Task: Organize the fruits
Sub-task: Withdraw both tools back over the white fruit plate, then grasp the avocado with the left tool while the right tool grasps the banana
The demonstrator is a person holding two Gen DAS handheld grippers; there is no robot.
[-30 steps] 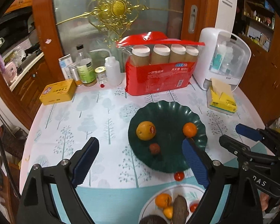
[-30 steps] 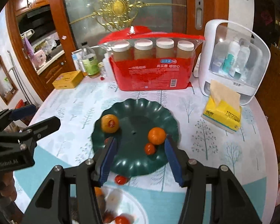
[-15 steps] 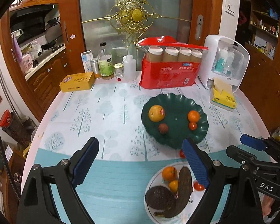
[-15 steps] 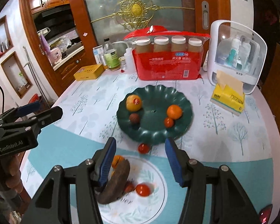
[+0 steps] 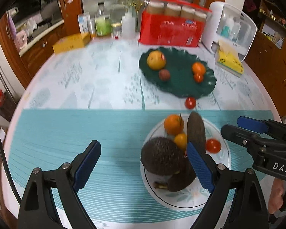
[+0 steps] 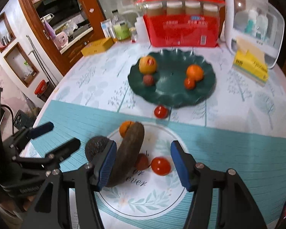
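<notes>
A white floral plate (image 6: 152, 198) near the table's front holds a dark rough round fruit (image 5: 162, 157), a long brown fruit (image 6: 129, 152), an orange (image 5: 173, 124), a small yellow fruit (image 5: 180, 140) and a red tomato (image 6: 160, 166). A dark green plate (image 6: 173, 97) farther back holds a yellow-orange fruit (image 6: 147, 64), a small brown fruit (image 6: 148, 80), an orange (image 6: 194, 72) and a small red fruit (image 6: 189, 83). A loose tomato (image 6: 160, 112) lies between the plates. My left gripper (image 5: 144, 164) is open, left of the white plate. My right gripper (image 6: 144, 164) is open above the white plate.
At the table's back stand a red pack of paper cups (image 6: 183, 28), a white dispenser box (image 6: 251, 24), a yellow tissue pack (image 6: 250, 66), a yellow tin (image 6: 97, 46) and several bottles (image 6: 122, 30). A teal mat (image 6: 228, 147) lies under the white plate.
Both grippers have pulled back toward the table's front and lowered. The white plate now fills the near view and the green plate lies farther off. Both stay open.
</notes>
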